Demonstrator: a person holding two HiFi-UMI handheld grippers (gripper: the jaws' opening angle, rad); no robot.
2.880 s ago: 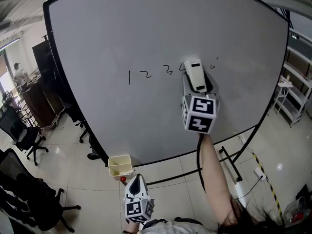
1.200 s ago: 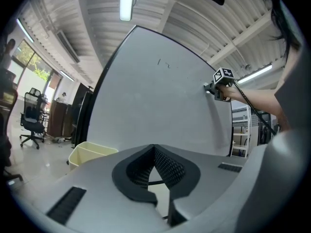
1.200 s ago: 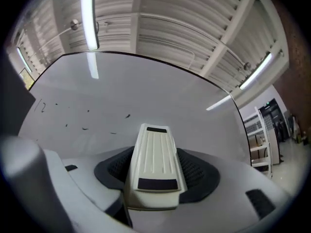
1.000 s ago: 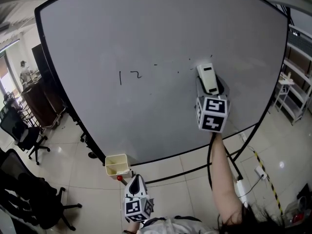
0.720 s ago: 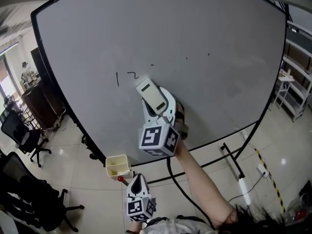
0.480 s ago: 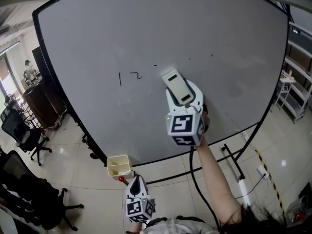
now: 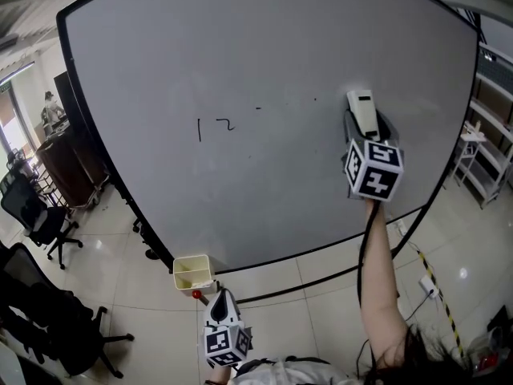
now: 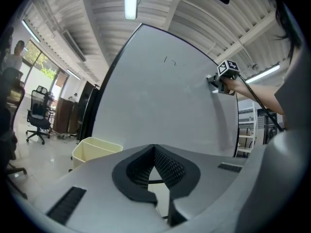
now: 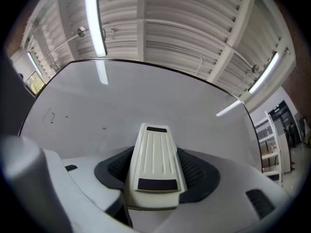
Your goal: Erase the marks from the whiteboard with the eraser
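Cream ribbed-plastic eraser (image 9: 154, 154), likely light, rigid and slick, sits pinched by its flanks in right gripper (image 7: 365, 123) at whiteboard (image 7: 264, 54); left gripper (image 8: 154, 166) closed, empty.

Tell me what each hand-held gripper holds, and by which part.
Right hand-held gripper: the eraser, clamped across its long sides near the rear, front end sticking out toward the whiteboard. Left hand-held gripper: nothing, jaws together.
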